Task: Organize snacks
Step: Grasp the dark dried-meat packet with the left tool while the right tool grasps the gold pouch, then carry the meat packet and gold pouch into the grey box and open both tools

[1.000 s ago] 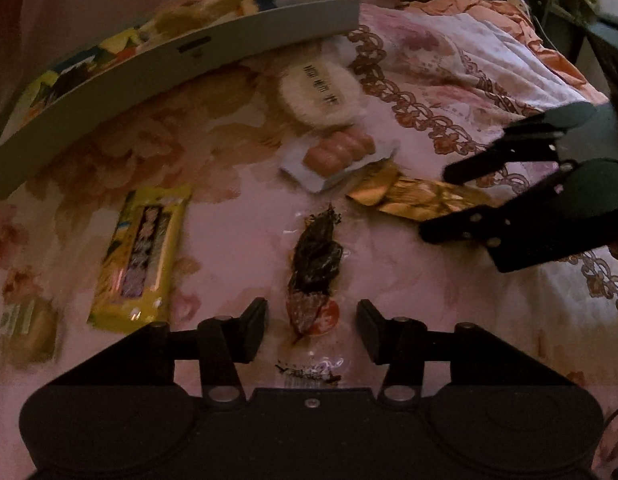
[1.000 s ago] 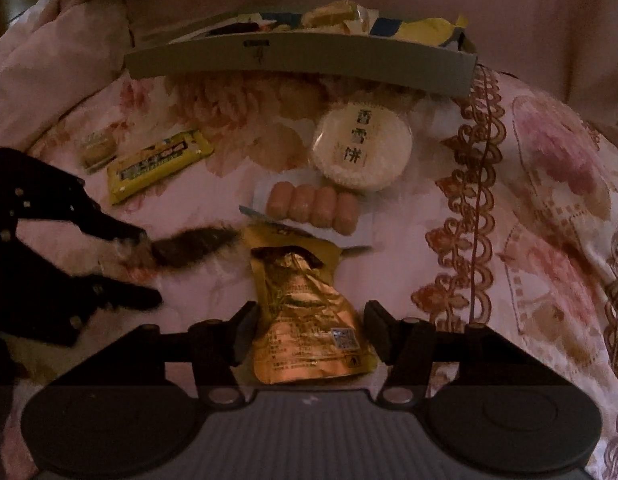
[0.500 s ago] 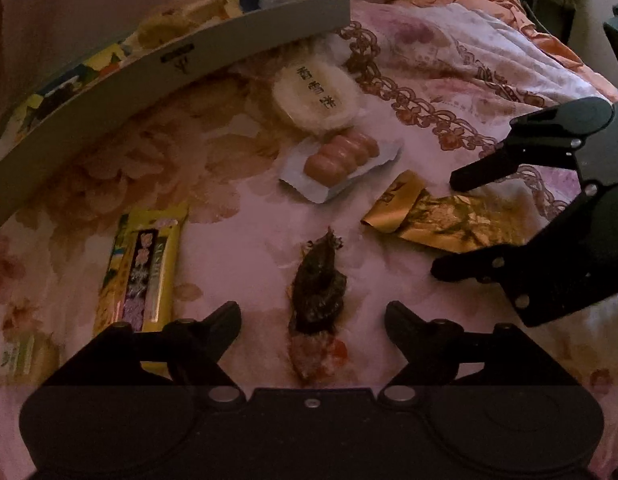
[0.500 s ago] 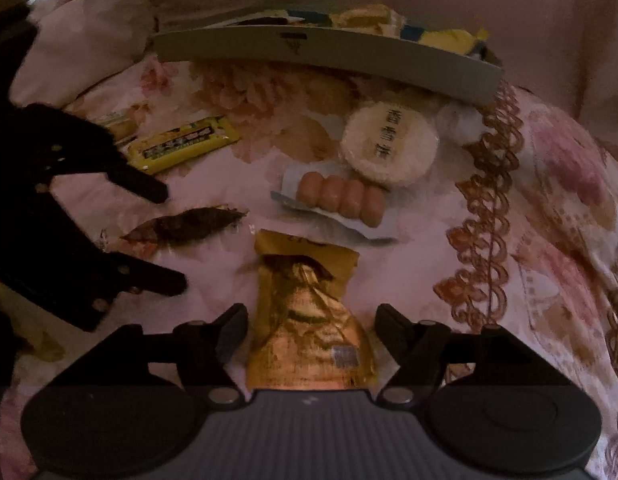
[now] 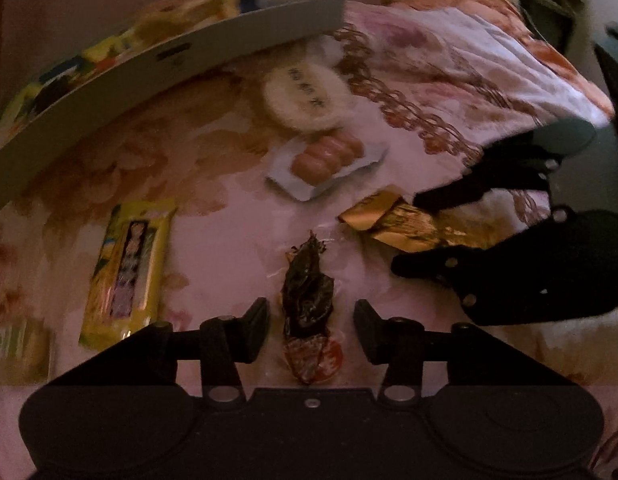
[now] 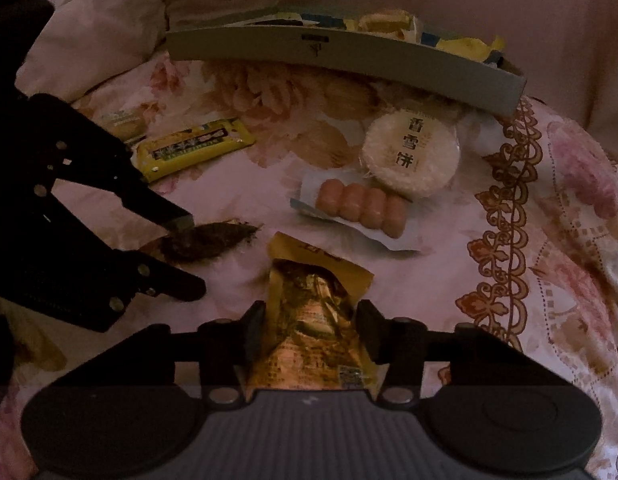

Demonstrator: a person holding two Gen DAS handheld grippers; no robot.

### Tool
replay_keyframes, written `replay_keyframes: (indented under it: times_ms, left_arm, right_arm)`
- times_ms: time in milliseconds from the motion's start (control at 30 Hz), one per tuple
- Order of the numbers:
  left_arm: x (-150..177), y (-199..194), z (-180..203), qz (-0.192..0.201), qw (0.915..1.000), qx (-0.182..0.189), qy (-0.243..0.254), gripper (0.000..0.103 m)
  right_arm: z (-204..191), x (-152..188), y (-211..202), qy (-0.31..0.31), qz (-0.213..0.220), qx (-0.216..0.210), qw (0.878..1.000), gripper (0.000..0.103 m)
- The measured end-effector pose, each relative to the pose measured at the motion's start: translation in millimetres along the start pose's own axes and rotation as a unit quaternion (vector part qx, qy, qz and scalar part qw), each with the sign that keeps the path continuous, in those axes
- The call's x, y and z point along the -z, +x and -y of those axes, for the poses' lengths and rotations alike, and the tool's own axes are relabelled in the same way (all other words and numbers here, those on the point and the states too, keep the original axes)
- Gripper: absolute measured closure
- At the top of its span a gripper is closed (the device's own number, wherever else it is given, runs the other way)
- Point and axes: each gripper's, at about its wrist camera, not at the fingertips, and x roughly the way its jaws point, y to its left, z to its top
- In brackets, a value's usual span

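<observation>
Snacks lie on a pink floral bedspread. My left gripper (image 5: 311,322) is open, its fingers on either side of a dark dried-snack packet (image 5: 309,296), not pressing it; the packet also shows in the right wrist view (image 6: 207,240). My right gripper (image 6: 311,326) has its fingers against both edges of a gold foil pouch (image 6: 313,320), which still lies on the bed; the pouch also shows in the left wrist view (image 5: 405,226). A grey box (image 6: 349,56) with several snacks in it stands at the back.
A round rice cracker (image 6: 411,154), a sausage pack (image 6: 359,208), a yellow bar (image 6: 191,148) and a small packet (image 6: 123,122) lie between the grippers and the box. Bunched bedding lies at the left (image 6: 97,40) and behind the box.
Both grippers opened wide half a second ago and have narrowed again around their packets. The left one moved forward over the dark packet; the right one closed in on the gold pouch.
</observation>
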Motion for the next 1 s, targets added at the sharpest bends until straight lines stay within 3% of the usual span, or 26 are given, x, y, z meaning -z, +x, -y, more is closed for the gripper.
replay_keyframes:
  times_ms: [267, 633, 800, 1000]
  left_arm:
    - [17, -26, -9, 0.020, 0.9940, -0.023, -0.105, 0.056]
    - [21, -58, -4, 0.055, 0.9918, -0.030, -0.112, 0.056]
    - [18, -66, -4, 0.066, 0.9905, -0.033, -0.116, 0.055]
    - [15, -69, -3, 0.070, 0.9902, -0.038, -0.115, 0.055]
  right_arm:
    - [-26, 3, -11, -0.039, 0.015, 0.042, 0.998, 0.062]
    - [-39, 0, -33, -0.045, 0.056, 0.066, 0.995, 0.076]
    - [-37, 0, -30, -0.049, 0.045, 0.075, 0.995, 0.077]
    - [-31, 4, -23, -0.030, 0.030, 0.076, 0.996, 0.073]
